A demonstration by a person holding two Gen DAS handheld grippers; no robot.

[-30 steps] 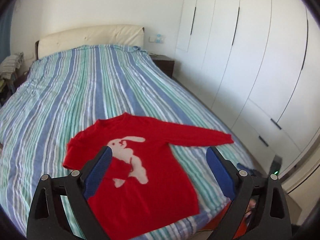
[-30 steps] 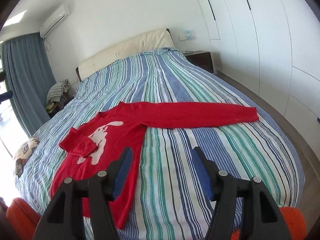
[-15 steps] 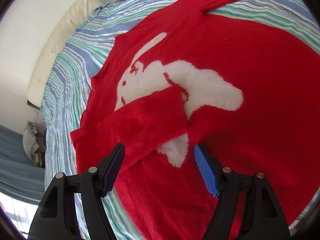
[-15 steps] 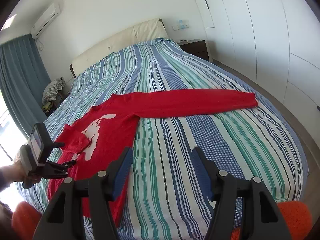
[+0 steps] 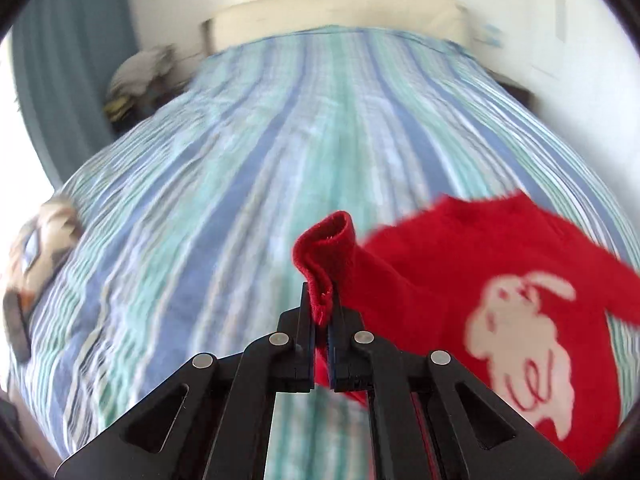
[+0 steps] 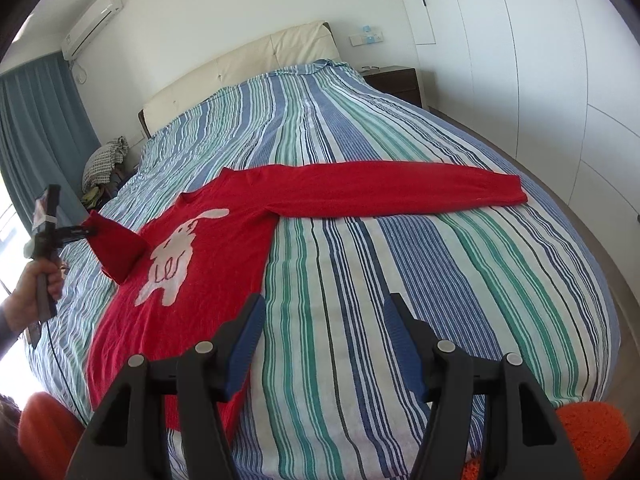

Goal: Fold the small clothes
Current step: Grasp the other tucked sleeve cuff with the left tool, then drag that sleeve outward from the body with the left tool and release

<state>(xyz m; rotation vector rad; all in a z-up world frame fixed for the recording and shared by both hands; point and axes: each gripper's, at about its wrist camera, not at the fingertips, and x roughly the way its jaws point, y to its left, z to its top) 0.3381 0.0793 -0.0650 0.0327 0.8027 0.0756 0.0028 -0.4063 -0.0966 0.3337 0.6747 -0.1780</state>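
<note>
R gripper [image 6: 324, 344] hovers near, jaws apart, nothing between, over striped blue-green bedspread [image 6: 460, 264]. L gripper [image 5: 321, 312] (hand [image 6: 34, 292] at left edge) pinches cuff of red knit rabbit sweater [image 6: 208, 264], lifted; other sleeve lies flat, far right.

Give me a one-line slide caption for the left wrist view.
Left gripper shut on the cuff of a red sweater, lifting it off the striped bed.

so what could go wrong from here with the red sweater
The left gripper pinches only the cuff edge of the sleeve, so the knit could slip free mid-fold. Pulling it may drag the sweater crooked on the bedspread. The other sleeve lies outstretched while the right gripper is open.
</note>
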